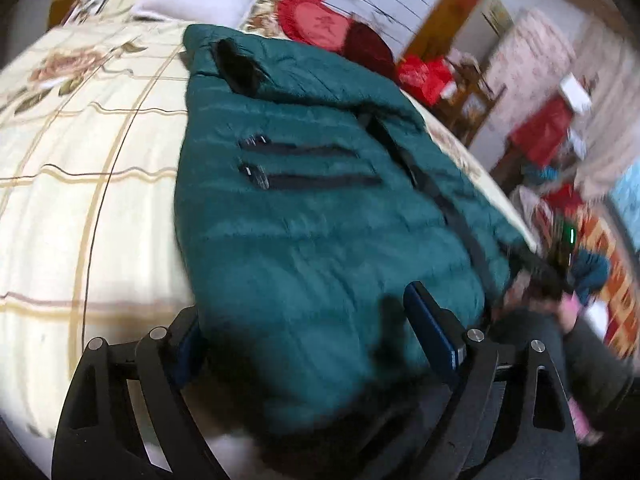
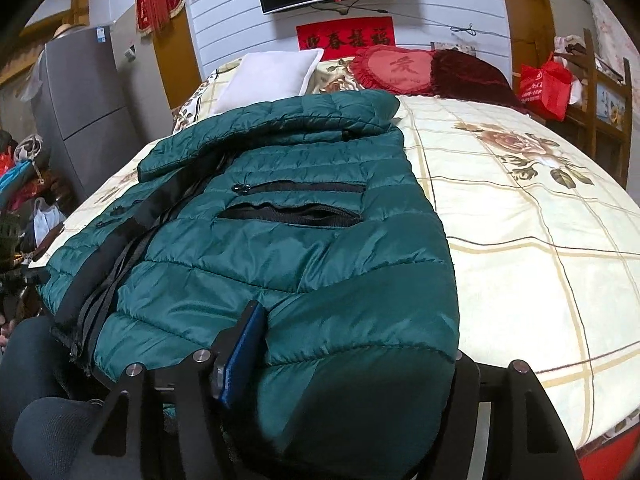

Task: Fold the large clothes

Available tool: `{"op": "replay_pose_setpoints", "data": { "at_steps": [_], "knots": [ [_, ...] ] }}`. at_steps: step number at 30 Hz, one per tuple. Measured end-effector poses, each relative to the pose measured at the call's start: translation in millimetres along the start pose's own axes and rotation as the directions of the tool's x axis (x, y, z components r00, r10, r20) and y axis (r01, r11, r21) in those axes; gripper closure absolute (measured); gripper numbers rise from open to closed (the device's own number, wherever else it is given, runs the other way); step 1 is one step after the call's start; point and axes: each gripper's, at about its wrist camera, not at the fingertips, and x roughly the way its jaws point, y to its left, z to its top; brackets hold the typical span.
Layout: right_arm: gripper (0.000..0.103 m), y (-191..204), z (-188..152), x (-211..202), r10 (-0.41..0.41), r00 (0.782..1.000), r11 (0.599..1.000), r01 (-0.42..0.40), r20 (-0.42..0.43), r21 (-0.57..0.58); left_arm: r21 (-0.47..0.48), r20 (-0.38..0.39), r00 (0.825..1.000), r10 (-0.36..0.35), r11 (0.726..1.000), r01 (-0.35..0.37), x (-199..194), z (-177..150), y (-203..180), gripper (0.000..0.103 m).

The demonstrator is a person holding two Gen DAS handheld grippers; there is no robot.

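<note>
A dark green quilted puffer jacket [image 1: 304,216] lies lengthwise on the bed, inside pockets and black zipper facing up; it also shows in the right wrist view [image 2: 288,248]. My left gripper [image 1: 316,340] has its jaws wide apart around the jacket's near hem, one blue pad [image 1: 432,328] on top of the fabric and the other hidden under it. My right gripper [image 2: 344,360] stands the same way at the near hem, with its left blue pad [image 2: 240,356] showing and the right finger hidden by the jacket. Whether either pinches the fabric is unclear.
The bed has a cream floral quilt [image 2: 520,216], with a white pillow [image 2: 272,76] and red heart cushion [image 2: 396,70] at its head. A grey fridge [image 2: 84,112] stands left, a chair with a red bag [image 2: 546,84] right. Cluttered floor lies beside the bed [image 1: 580,220].
</note>
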Motion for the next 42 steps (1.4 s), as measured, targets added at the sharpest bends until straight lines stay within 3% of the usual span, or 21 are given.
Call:
{"op": "replay_pose_setpoints", "data": {
  "at_steps": [5, 10, 14, 18, 22, 26, 27, 30, 37, 42],
  "knots": [
    [0.039, 1, 1, 0, -0.005, 1.0, 1.0, 0.005, -0.01, 0.002, -0.081, -0.034, 0.999, -0.007, 0.997, 0.004, 19, 21, 7, 0.014],
    [0.037, 1, 1, 0, -0.009, 1.0, 1.0, 0.009, -0.01, 0.01, -0.092, -0.008, 0.999, 0.042, 0.995, -0.043, 7, 4, 1, 0.015],
    [0.028, 3, 2, 2, -0.003, 1.0, 1.0, 0.003, -0.013, 0.008, -0.128, 0.027, 0.993, 0.118, 0.985, -0.113, 5, 2, 4, 0.033],
    [0.028, 6, 5, 4, -0.013, 0.999, 1.0, 0.013, -0.029, -0.005, -0.16, 0.038, 0.982, 0.182, 0.972, -0.174, 9, 4, 10, 0.069],
    [0.047, 6, 4, -1, 0.019, 0.999, 1.0, -0.019, -0.026, 0.018, -0.164, 0.025, 0.988, 0.154, 0.975, -0.148, 8, 0, 12, 0.072],
    [0.066, 4, 3, -5, 0.034, 0.999, 0.998, -0.032, -0.037, 0.046, -0.217, 0.031, 0.996, 0.085, 0.973, -0.076, 5, 1, 25, 0.073],
    [0.071, 3, 4, -6, 0.035, 0.999, 0.998, -0.032, -0.035, 0.059, -0.234, 0.034, 0.996, 0.081, 0.97, -0.071, 3, 2, 27, 0.084],
    [0.082, 5, 11, -18, 0.048, 0.999, 0.995, -0.046, -0.015, 0.094, -0.245, 0.105, 0.991, 0.079, 0.968, -0.051, -22, 9, 29, 0.089],
    [0.083, 44, 25, -57, 0.088, 0.995, 0.995, -0.09, 0.045, 0.032, -0.269, 0.159, 0.978, 0.133, 0.959, -0.086, -50, 22, 42, 0.089],
    [0.083, 44, 5, -38, 0.065, 0.997, 0.991, -0.059, -0.045, 0.12, -0.227, 0.049, 0.987, 0.151, 0.964, -0.137, -31, 11, 42, 0.085]
  ]
}}
